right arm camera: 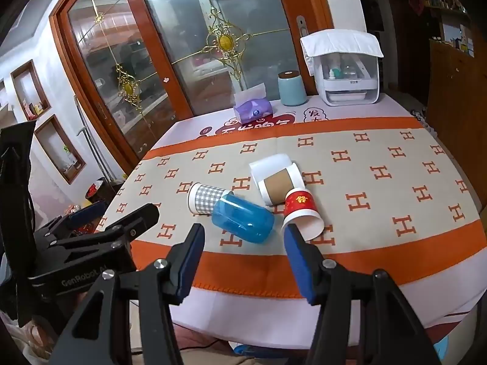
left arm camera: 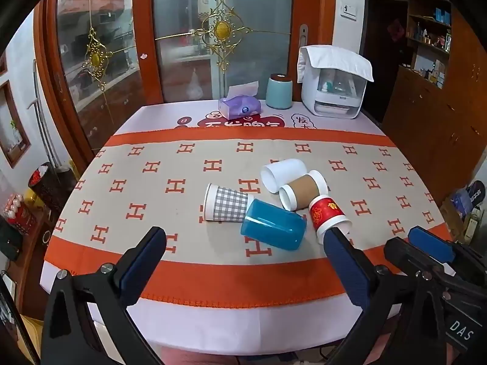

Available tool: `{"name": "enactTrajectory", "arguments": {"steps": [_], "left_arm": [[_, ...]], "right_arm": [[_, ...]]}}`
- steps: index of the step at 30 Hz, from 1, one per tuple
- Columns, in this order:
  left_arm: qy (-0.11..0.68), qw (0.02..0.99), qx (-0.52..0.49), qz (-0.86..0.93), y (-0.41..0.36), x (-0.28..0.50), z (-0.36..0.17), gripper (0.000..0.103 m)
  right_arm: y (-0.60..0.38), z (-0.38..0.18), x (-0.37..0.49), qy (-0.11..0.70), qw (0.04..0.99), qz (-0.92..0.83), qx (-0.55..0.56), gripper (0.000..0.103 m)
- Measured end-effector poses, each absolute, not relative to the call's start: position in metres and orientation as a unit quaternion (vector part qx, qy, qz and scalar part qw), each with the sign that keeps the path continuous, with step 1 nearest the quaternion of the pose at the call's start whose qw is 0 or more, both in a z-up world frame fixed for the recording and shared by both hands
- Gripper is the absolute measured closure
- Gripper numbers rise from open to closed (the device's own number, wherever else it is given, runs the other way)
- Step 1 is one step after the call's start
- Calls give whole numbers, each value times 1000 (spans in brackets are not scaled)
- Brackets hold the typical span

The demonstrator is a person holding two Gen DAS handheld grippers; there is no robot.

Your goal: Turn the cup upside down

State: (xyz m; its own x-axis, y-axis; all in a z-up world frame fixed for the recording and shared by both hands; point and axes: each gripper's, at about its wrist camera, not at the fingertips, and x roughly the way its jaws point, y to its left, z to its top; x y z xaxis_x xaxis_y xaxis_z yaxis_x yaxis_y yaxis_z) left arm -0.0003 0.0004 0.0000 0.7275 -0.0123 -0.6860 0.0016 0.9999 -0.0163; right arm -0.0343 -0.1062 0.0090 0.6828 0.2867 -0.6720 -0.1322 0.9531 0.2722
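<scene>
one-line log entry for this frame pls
phase: pre-grasp | left gripper: open, empty | right gripper: open, empty | cups: blue cup, checked, brown-sleeve, white, red, all lying on their sides | flipped: none

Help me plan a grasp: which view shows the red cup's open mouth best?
The right wrist view: the red cup shows its whole open rim facing the camera. In the left wrist view, the red cup has its rim partly hidden behind a finger.

It was a home dining room: a table (left arm camera: 213,328) under an orange H-patterned cloth (left arm camera: 158,164), with a tissue pack (left arm camera: 239,107), a canister (left arm camera: 279,91) and a towel-draped white box (left arm camera: 334,94) at the far edge. Behind stood wood-framed glass doors (left arm camera: 219,30) with gold ornaments, kitchen shelves dim beyond them, and a cluttered shelf (left arm camera: 429,39) at right.
</scene>
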Motion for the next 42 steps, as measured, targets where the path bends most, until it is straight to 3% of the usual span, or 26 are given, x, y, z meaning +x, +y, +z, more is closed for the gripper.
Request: {"name": "enactTrajectory", "arguments": {"steps": [42], "left_arm": [[412,910,-36,-26,2,13,-13,1]], "right_arm": [[-103,-1,-25,394,905,120,111,48]]}}
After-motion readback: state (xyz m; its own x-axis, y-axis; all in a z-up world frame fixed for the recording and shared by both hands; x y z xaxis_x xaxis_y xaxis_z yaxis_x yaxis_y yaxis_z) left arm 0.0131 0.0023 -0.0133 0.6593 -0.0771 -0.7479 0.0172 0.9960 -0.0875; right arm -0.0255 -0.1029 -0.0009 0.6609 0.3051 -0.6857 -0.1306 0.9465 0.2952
